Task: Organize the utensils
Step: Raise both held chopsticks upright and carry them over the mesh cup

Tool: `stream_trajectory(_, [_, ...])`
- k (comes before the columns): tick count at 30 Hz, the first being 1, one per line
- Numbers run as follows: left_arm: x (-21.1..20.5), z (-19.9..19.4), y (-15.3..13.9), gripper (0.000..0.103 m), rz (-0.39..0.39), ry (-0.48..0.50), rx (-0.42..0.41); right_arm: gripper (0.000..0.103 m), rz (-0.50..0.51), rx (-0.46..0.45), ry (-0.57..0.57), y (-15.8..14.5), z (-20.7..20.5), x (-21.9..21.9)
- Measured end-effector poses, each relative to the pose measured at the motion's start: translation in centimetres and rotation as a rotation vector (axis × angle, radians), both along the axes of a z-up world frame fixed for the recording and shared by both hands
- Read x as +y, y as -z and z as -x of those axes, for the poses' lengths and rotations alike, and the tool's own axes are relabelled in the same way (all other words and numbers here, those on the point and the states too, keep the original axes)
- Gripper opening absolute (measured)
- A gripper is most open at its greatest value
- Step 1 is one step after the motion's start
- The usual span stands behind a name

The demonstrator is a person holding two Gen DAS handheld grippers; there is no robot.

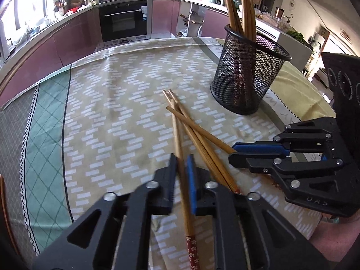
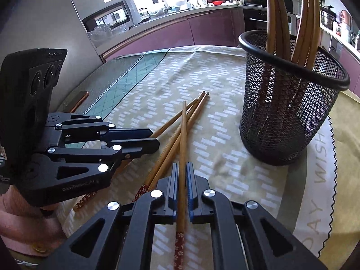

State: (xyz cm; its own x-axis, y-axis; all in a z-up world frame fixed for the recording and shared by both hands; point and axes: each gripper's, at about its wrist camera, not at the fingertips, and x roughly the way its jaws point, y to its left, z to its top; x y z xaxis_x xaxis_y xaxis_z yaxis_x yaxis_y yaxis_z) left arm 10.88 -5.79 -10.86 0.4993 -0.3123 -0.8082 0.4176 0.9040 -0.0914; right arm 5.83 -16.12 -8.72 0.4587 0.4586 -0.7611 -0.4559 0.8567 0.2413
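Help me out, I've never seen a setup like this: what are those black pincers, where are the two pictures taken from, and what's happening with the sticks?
A person holds two hand-held claws; each carries a camera looking along its fingers, hence two pictures. The left claw is shut on one chopstick, the right claw on another. Two more chopsticks lie crossed on the patterned tablecloth. The black mesh cup nearby already holds several chopsticks upright.
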Motion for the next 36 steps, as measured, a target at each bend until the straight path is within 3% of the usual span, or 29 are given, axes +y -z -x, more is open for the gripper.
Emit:
stream_trajectory(7, [0.5,0.7,-1.3,0.007,0.039,-0.016,-0.023,0.006,-0.049,-0.055,0.009,-1.6,0.9,-1.3])
stream_trajectory(23, [1.8,3.4,-9.4,0.007,0.23,0.055,-0.159,0.006,-0.196,-0.187,0.054,-6.9,2.6,-5.2])
stream_trajectory(36, [3.0,4.4,-13.1,0.007,0.34,0.078,-0.222,0.006,-0.231,-0.279,0.099,-9.9,2.9,-7.6])
